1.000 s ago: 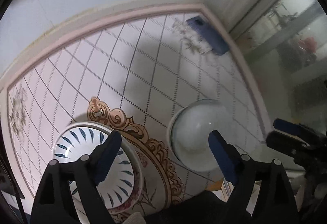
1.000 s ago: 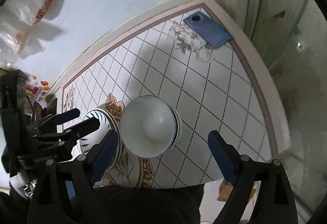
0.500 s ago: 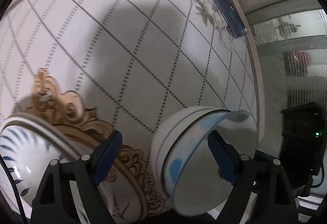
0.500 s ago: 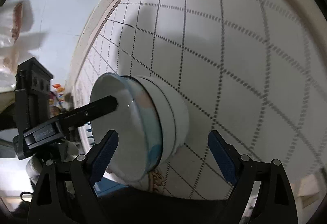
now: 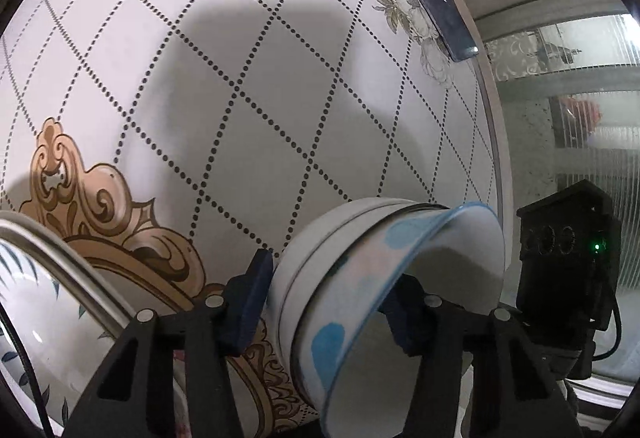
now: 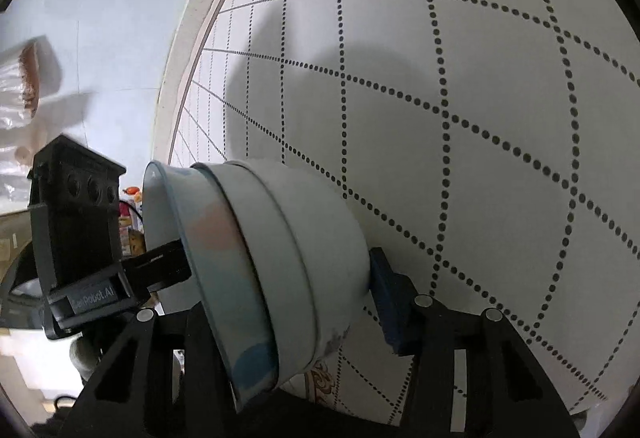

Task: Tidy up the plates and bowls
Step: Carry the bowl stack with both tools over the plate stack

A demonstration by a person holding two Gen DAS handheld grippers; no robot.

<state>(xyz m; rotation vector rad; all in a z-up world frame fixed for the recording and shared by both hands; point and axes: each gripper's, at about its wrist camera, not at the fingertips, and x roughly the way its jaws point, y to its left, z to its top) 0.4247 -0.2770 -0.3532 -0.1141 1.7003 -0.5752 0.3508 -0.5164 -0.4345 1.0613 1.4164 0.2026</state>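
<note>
We take the stack of bowls (image 5: 348,278) as our landmark. It stands on the tiled bench (image 5: 280,98), near the bench's glazed-side edge, and consists of white bowls nested together with a blue-rimmed, blue-and-pink spotted bowl (image 5: 360,318) innermost.

The left tongs (image 5: 328,302) straddle the wall of this stack. One blue pad (image 5: 248,302) lies against the white outer wall, and the other finger sits inside the spotted bowl, mostly hidden by its rim. The jaws are closing with the stack's wall between them, and we judge the outer pad to be touching it.

The right tongs (image 6: 280,302) straddle the stack from the opposite side. One blue pad (image 6: 386,302) lies against the outer wall (image 6: 320,250); the other finger is hidden behind the bowls. These jaws are also closing on the wall.

Each wrist view shows the other tool's black camera housing just beside the stack.

To the stack's side, past the gold scroll ornament (image 5: 100,206) printed on the bench, we note a blue-leaf patterned plate (image 5: 36,302), apart from the stack. A blue phone (image 5: 432,2) lies well apart from the stack, at the bench's far corner by a grey flower print.
</note>
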